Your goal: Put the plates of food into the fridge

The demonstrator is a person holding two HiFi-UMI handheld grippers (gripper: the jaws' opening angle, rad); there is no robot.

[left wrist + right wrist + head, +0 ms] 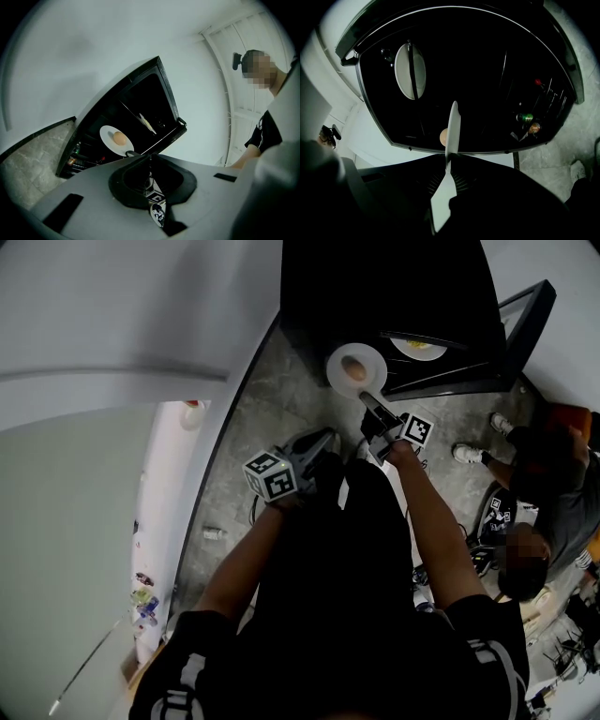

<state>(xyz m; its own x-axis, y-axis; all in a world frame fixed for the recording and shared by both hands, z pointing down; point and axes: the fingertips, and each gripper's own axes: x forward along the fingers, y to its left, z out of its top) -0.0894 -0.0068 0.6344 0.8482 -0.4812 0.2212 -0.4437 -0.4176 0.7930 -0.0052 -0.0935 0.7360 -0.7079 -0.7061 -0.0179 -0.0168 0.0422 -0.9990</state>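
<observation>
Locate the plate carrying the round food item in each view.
Head view: plate top centre, held by the right gripper.
Left gripper view: left of centre, in front of the fridge opening.
Right gripper view: edge-on at centre, clamped between the jaws.
Shared landmark: open black fridge.

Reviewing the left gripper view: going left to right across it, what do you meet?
Stone floor → drink containers low in the fridge → white plate with a round piece of food → second plate, edge-on on a fridge shelf → person in a black shirt.
</observation>
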